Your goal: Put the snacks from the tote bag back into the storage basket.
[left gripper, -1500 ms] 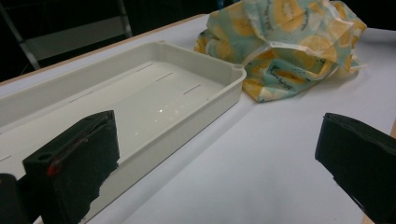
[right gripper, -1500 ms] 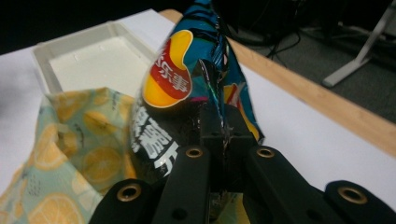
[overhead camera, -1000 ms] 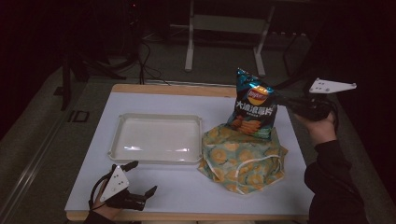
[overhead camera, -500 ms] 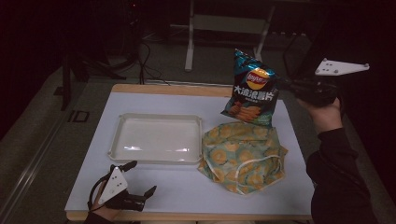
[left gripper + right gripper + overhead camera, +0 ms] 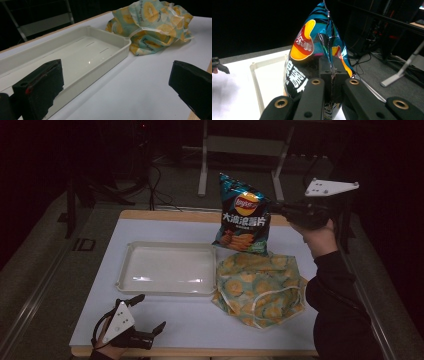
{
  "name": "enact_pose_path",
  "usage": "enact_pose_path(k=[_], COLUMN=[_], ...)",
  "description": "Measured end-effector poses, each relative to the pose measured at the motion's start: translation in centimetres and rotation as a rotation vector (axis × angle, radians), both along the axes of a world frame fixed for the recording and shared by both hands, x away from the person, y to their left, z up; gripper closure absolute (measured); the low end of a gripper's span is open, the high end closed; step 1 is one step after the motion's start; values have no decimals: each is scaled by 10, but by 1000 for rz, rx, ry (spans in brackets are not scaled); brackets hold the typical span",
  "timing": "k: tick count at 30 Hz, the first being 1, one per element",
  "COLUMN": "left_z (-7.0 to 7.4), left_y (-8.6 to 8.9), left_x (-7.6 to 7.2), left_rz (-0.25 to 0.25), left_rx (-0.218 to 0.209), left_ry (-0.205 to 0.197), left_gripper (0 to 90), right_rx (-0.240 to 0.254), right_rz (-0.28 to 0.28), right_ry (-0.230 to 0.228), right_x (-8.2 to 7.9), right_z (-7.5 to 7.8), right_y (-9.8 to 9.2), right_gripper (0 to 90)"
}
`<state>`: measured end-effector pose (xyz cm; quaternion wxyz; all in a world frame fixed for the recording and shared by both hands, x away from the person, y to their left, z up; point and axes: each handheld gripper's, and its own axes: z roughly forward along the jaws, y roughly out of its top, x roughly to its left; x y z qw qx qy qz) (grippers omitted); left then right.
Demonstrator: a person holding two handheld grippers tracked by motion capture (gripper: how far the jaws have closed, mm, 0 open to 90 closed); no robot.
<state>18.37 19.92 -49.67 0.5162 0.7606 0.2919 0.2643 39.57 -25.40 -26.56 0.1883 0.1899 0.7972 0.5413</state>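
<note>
Right now the right tongs (image 5: 278, 210) are clamped on the side edge of the crisp bag (image 5: 243, 215), pinching the foil seam so the bag hangs upright off the table (image 5: 165, 320), w/ the fabric tote (image 5: 257, 287) just below it. In the right gripper view the jaws meet flat on the crinkled foil, no gap. Edge grip prob. chosen to avoid crushing the crisps. Left tongs (image 5: 145, 314) rest at the near table edge, jaws wide apart, nothing betw. them; the white tray (image 5: 167, 287) sits just ahead of them, empty, likely the drop spot. Tote lies slumped beside the tray, touching its side.
</note>
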Motion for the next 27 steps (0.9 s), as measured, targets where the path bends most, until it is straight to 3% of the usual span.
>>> enact_pose_path(k=[12, 19, 27], left_z=[1, -1, -2], left_y=[-2, 2, 2], left_x=[-12, -11, -9], left_rz=[-6, -4, -20], left_rx=[14, 7, 15], left_ry=[2, 4, 7], left_gripper=[2, 2, 2], right_rx=[4, 12, 23], right_rz=[105, 144, 229], right_ry=[7, 12, 6], right_x=[4, 5, 4], right_z=[-9, -15, -20], right_y=[57, 86, 125], right_gripper=[898, 897, 897])
